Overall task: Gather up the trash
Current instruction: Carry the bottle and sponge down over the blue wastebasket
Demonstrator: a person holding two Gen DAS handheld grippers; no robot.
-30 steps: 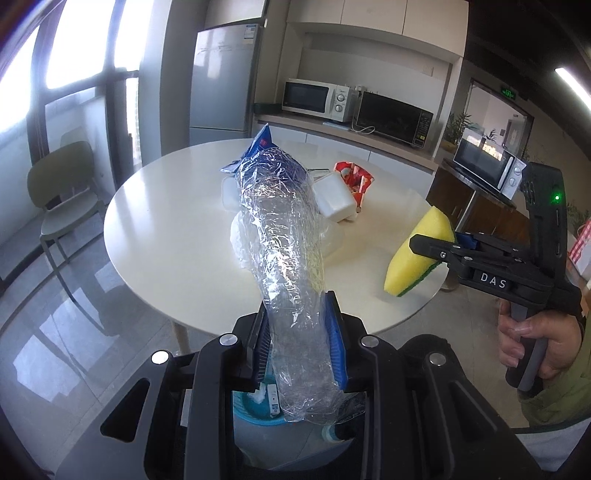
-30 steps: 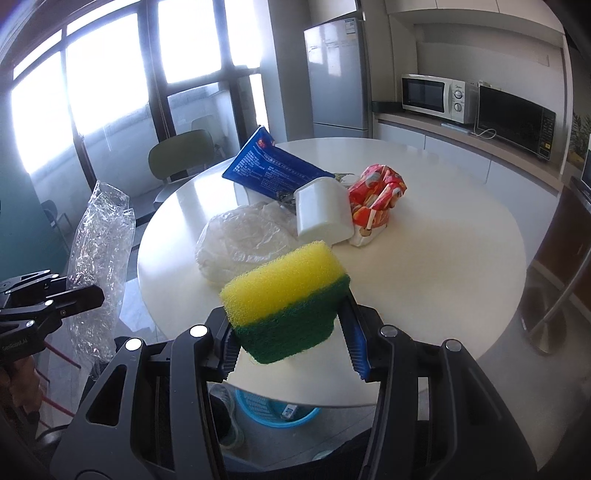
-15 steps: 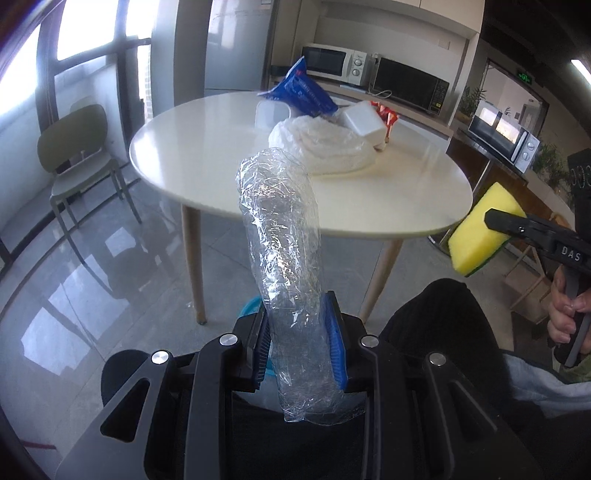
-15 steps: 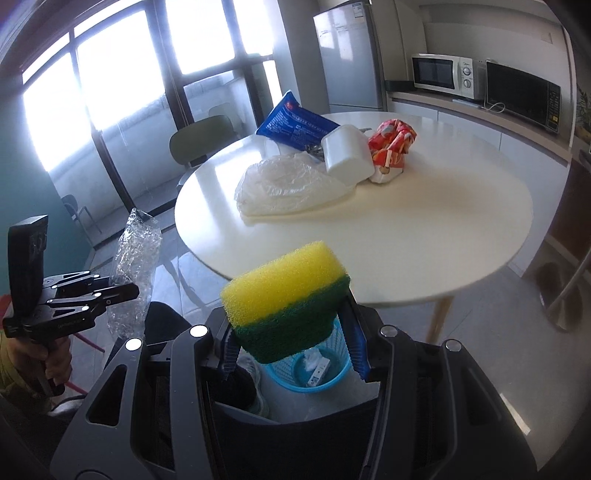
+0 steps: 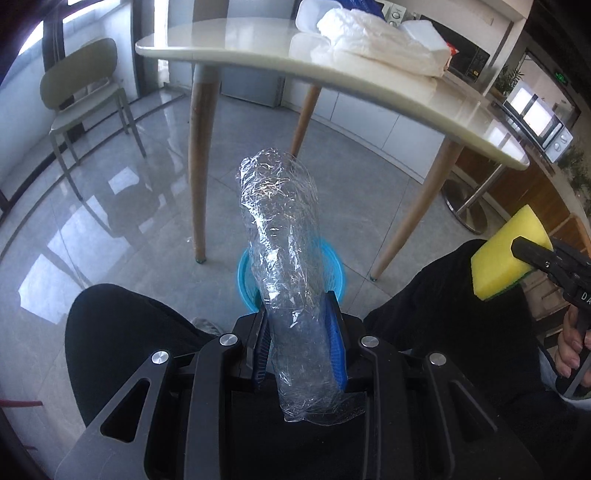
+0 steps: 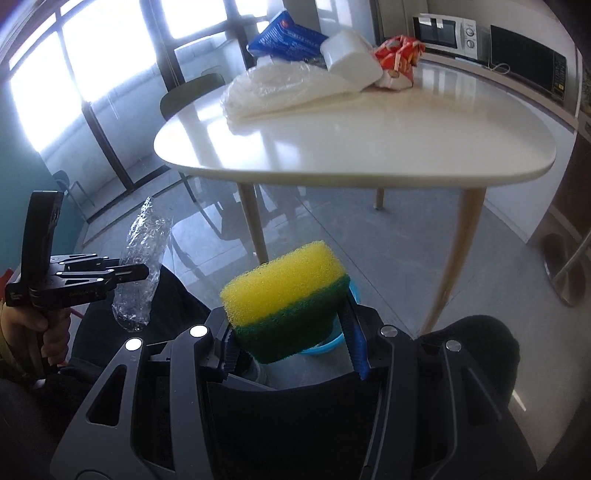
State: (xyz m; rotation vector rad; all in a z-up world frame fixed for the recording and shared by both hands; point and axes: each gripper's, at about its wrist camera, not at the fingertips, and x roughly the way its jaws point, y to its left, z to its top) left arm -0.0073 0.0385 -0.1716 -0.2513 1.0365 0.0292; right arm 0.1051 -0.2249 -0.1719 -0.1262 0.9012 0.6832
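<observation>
My left gripper (image 5: 300, 325) is shut on a crumpled clear plastic bottle (image 5: 282, 236) that sticks up and forward between its blue pads. Right behind the bottle, on the floor, stands a blue trash basket (image 5: 243, 273), mostly hidden. My right gripper (image 6: 290, 332) is shut on a yellow and green sponge (image 6: 284, 295); the basket's blue rim (image 6: 328, 345) peeks out under it. In the right wrist view the left gripper (image 6: 122, 275) with its bottle (image 6: 142, 266) shows at the left. The sponge (image 5: 506, 254) shows at the right edge of the left wrist view.
A white round table (image 6: 369, 140) on wooden legs (image 5: 197, 177) rises above both grippers, bearing a white plastic bag (image 6: 280, 86), a white cup (image 6: 351, 61), a blue packet (image 6: 286, 35) and a red wrapper (image 6: 397, 57). The person's dark-trousered knees (image 5: 122, 332) flank the basket. A green chair (image 5: 81, 96) stands left.
Both grippers have sunk from above the tabletop to below its edge, still gripping the bottle and the sponge. The basket and the person's knees have come into view.
</observation>
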